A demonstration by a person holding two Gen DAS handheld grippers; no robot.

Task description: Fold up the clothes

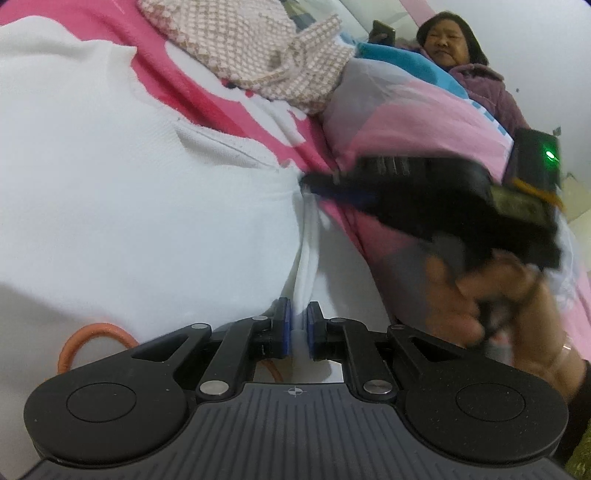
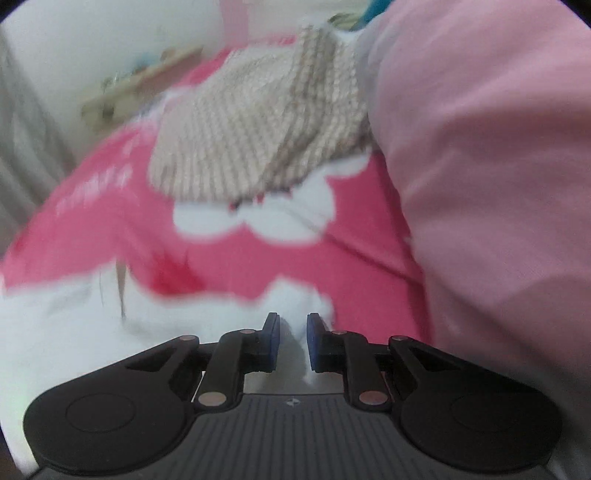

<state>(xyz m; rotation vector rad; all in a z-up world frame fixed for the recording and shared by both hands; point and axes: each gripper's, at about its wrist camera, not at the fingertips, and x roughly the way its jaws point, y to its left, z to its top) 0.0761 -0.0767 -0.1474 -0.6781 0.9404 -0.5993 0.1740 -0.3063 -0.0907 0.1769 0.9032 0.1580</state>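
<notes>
A white garment (image 1: 129, 184) lies spread over the pink bed sheet (image 1: 192, 85). My left gripper (image 1: 299, 325) is shut on a raised fold of it, and a ridge of cloth runs from the pads up to the right gripper (image 1: 306, 182). That one pinches the garment's edge further back, held by a hand (image 1: 480, 295). In the blurred right wrist view, white cloth (image 2: 74, 325) fills the narrow gap between the pads of my right gripper (image 2: 292, 332), over the pink sheet (image 2: 240, 266).
A beige knitted garment (image 1: 251, 44) (image 2: 258, 122) lies further back on the sheet. A pale pink quilt (image 1: 406, 110) (image 2: 480, 147) bulks up on the right. An orange hair band (image 1: 85, 336) rests on the white cloth. A person (image 1: 476, 81) sits behind the quilt, holding a phone (image 1: 382, 31).
</notes>
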